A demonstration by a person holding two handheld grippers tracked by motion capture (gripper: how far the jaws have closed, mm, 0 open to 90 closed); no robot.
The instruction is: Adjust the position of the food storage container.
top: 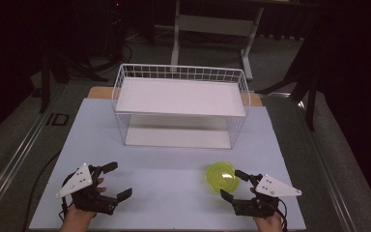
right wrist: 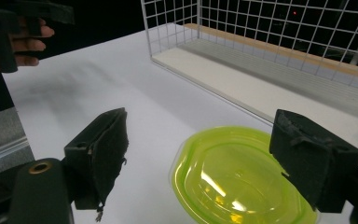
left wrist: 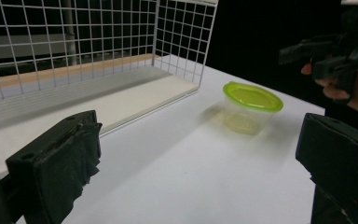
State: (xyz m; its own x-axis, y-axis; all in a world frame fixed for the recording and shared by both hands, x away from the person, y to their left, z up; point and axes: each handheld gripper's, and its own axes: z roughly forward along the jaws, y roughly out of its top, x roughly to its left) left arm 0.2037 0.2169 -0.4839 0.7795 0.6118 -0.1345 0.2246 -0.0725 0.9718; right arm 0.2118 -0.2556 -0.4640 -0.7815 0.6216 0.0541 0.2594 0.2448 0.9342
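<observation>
A clear round tub with a yellow-green lid [top: 221, 176] stands on the white table top at the front right. My right gripper [top: 233, 185] is open just behind it, its tips at the tub's near edge. In the right gripper view the lid [right wrist: 233, 182] lies low between the two wide-apart black jaws of the gripper [right wrist: 205, 149], and neither pad touches it. My left gripper [top: 117, 181] is open at the front left with nothing between its jaws. The left gripper view shows its gripper [left wrist: 200, 163] aimed across bare table towards the tub [left wrist: 252, 106].
A white wire basket rack [top: 181, 71] with a shelf board on top and one at the bottom stands at the table's far middle. Its open front faces me. The white table top [top: 164, 164] spreads between the rack and both grippers. Dark floor and stands surround the table.
</observation>
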